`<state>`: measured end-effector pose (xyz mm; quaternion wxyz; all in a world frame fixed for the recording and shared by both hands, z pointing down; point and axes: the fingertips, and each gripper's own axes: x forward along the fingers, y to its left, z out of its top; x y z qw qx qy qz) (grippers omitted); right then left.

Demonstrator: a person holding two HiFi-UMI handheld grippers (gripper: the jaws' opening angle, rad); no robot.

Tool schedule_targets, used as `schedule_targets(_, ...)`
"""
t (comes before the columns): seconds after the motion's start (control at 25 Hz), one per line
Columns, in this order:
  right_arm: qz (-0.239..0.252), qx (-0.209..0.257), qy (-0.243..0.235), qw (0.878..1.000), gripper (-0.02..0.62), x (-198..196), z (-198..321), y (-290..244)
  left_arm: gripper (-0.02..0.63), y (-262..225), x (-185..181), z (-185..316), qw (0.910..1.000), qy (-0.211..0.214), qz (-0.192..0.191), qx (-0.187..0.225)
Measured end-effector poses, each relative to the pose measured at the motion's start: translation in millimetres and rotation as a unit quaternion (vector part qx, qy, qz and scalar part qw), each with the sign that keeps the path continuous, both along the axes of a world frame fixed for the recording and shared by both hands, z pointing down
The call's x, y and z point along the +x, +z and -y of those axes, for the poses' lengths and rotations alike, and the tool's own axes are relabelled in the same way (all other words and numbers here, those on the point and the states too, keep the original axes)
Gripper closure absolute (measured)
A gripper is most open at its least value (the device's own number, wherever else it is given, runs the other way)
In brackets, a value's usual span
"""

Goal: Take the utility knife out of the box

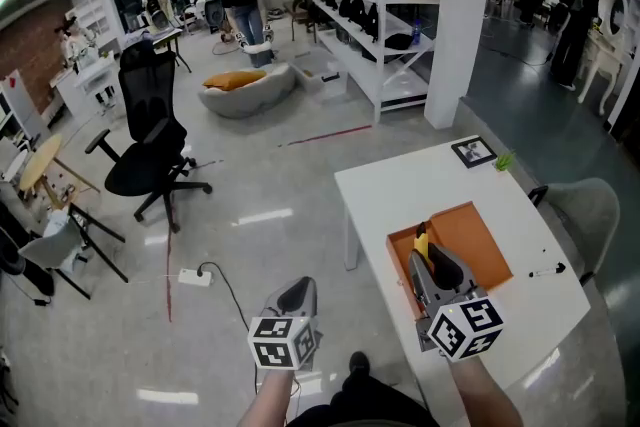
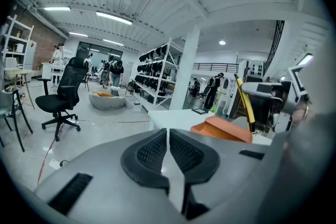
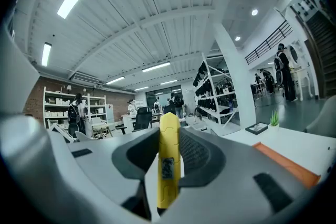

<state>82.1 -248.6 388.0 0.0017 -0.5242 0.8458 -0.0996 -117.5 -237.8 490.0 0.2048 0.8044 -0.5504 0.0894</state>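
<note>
Yellow knife (image 3: 168, 165) is pinched tight in my right gripper (image 1: 430, 265). Its long side points to 12 o'clock, straight out along the jaws. It hangs over the box (image 1: 475, 237), by the 9 o'clock wall. My right hand is almost level. My left gripper (image 1: 298, 293) is pressed shut on nothing, far off at 8 o'clock.

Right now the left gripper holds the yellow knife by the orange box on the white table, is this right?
No. The right gripper holds the knife, as the right gripper view shows; the left gripper is shut and empty. The knife is by the orange box on the white table.
</note>
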Motion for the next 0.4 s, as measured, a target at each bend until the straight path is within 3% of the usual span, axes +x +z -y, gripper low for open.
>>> schedule_targets(0.4, 0.003, 0.003, 0.003, 1.000, 0.482, 4.9, 2.7, -2.7, 0.584, 0.8, 5.9, 3.1, 1.0000, 0.004, 0.001, -0.001)
